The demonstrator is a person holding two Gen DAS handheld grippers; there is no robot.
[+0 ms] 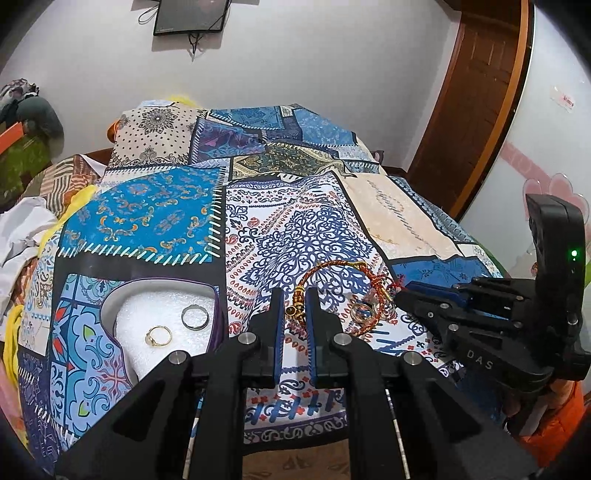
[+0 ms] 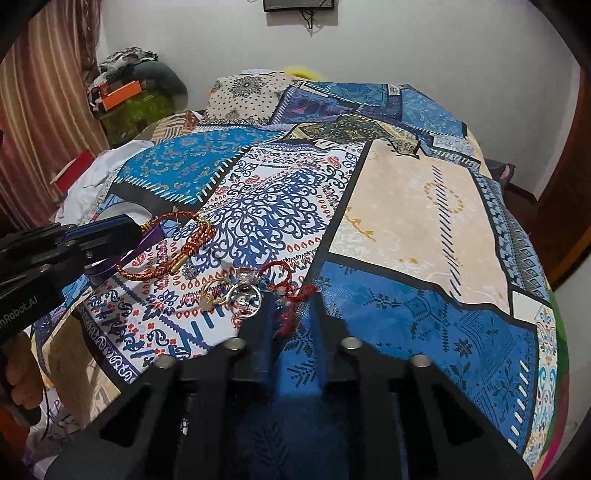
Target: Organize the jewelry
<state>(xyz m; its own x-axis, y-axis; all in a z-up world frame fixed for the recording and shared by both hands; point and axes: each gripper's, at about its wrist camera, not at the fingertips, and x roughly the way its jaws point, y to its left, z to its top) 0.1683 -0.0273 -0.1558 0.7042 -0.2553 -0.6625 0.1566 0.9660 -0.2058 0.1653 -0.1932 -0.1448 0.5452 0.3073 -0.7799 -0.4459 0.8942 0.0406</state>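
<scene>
In the left wrist view my left gripper (image 1: pixel 295 295) is shut on the gold clasp end of a red-and-gold braided bracelet (image 1: pixel 332 264), whose loop trails away over the patchwork bedspread (image 1: pixel 155 214). Left of it lies an open jewelry box (image 1: pixel 166 286) with white foam, holding a silver ring (image 1: pixel 195 316) and a gold ring (image 1: pixel 159 335). My right gripper (image 1: pixel 400 291) comes in from the right to a small jewelry pile (image 1: pixel 360 310). In the right wrist view its blurred jaws (image 2: pixel 293 299) stand around a red string bracelet (image 2: pixel 275 271), beside a gold ring (image 2: pixel 214 291) and a silver ring (image 2: pixel 243 295).
The bedspread covers a bed that fills both views. A white wall with a dark screen (image 1: pixel 190 16) stands behind, a wooden door (image 1: pixel 476 96) to the right. Clothes and an orange box (image 2: pixel 120 94) are heaped at the far left by a curtain (image 2: pixel 44 110).
</scene>
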